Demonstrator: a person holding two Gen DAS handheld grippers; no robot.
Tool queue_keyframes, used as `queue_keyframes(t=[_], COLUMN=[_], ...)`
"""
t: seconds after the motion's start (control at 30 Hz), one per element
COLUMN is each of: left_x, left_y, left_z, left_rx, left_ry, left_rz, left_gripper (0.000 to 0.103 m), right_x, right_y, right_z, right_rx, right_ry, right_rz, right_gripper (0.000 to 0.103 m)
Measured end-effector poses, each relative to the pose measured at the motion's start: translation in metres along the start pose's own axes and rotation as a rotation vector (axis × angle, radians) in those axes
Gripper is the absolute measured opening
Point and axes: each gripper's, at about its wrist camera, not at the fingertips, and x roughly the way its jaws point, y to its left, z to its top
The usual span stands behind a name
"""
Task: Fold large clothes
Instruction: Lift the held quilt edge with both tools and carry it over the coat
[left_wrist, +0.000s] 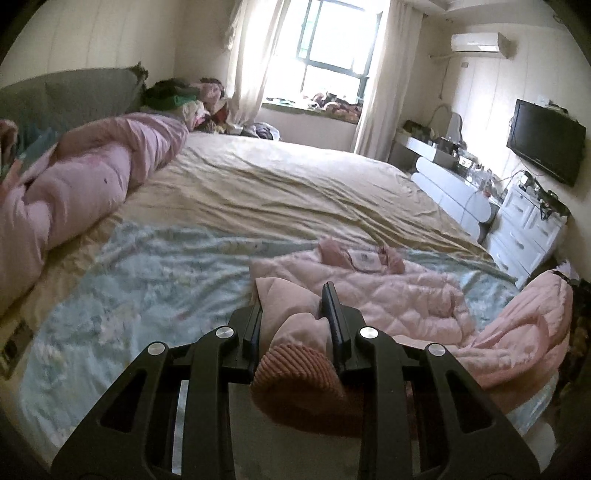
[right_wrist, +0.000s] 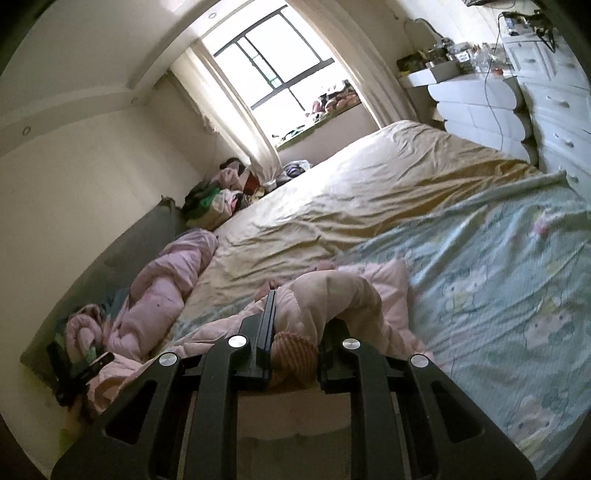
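A pink quilted jacket lies crumpled on the bed, its inside label facing up. My left gripper is shut on one sleeve, and the ribbed cuff bulges out behind the pads. Another sleeve rises off the bed at the right edge of the left wrist view. In the right wrist view my right gripper is shut on a sleeve that arches over its right finger and hides that tip. A ribbed cuff sits between the fingers. The jacket body lies just beyond.
A rolled pink duvet lies along the grey headboard. The bed carries a blue patterned sheet and a beige sheet. White drawers and a wall television stand past the bed's right side. Piled clothes sit by the window.
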Motion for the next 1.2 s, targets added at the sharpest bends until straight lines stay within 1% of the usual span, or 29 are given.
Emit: queue_keyframes(t=[0.1, 0.23, 0.33, 0.5, 0.63, 0.8, 0.93, 1.07, 1.2], left_x=[0.007, 0.021, 0.039, 0.071, 0.1, 0.13, 0.151, 0.167, 0.181], left_y=[-0.003, -0.001, 0.0, -0.006, -0.001, 0.006, 0.007, 0.009, 0.011], left_z=[0.014, 0.032, 0.044, 0.048, 0.048, 0.042, 0.034, 0.02, 0.0], left_rx=[0.003, -0.029, -0.034, 0.047, 0.07, 0.061, 0.075, 0.063, 0.075], left_ry=[-0.004, -0.008, -0.008, -0.002, 0.031, 0.037, 0.046, 0.047, 0.066], left_rz=[0.006, 0.013, 0.034, 0.112, 0.135, 0.13, 0.14, 0.135, 0.131], left_gripper=[0.021, 0.021, 0.021, 0.022, 0.023, 0.023, 0.025, 0.029, 0.032], right_x=[0.006, 0.025, 0.041, 0.079, 0.11, 0.141, 0.17, 0.196, 0.216], right_y=[0.002, 0.004, -0.002, -0.019, -0.032, -0.046, -0.06, -0.072, -0.087], right_z=[0.012, 0.03, 0.039, 0.048, 0.047, 0.041, 0.035, 0.026, 0.015], right_rx=[-0.015, -0.044, -0.026, 0.029, 0.052, 0.071, 0.088, 0.105, 0.14], right_ry=[-0.01, -0.038, -0.046, -0.045, -0.032, -0.021, 0.011, 0.046, 0.077], right_rz=[-0.015, -0.069, -0.097, -0.158, -0.204, -0.247, -0.297, -0.346, -0.368], right_gripper=[0.016, 0.016, 0.016, 0.016, 0.016, 0.016, 0.016, 0.016, 0.017])
